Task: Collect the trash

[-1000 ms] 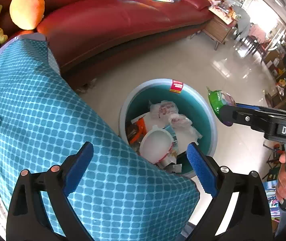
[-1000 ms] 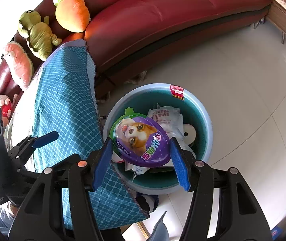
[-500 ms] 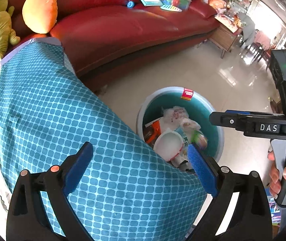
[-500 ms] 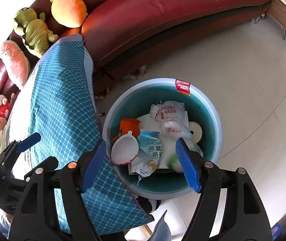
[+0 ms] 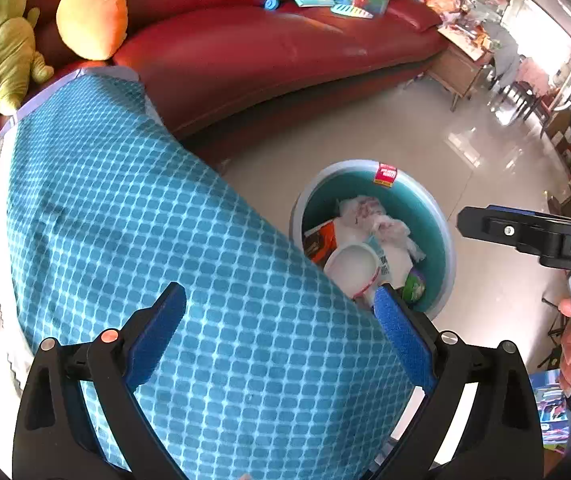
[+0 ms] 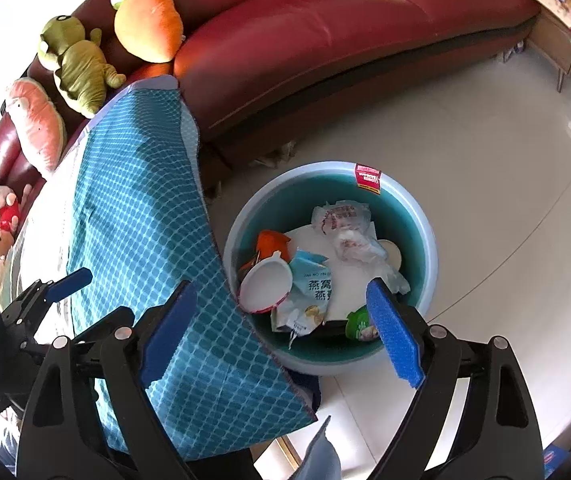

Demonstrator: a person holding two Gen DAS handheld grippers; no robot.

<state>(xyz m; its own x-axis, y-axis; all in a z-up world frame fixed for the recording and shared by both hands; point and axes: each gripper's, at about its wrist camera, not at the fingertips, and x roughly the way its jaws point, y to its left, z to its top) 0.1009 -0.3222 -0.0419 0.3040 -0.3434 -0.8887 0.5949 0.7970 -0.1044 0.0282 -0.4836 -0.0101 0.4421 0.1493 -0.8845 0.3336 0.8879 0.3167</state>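
Having just spread its jaws wide with nothing between them, the right gripper (image 6: 281,328) has dropped the green dog-print packet (image 6: 361,324) into the teal bin (image 6: 417,216) among the other trash, while the left gripper (image 5: 281,332) hangs spread and empty over the blue cloth (image 5: 125,216).

A curved red leather sofa (image 6: 325,40) runs along a glossy pale tiled floor (image 6: 485,184). Plush toys (image 6: 81,68) sit at its end. A bench under a blue patterned cloth (image 5: 145,240) stands near; daylight glares at right.
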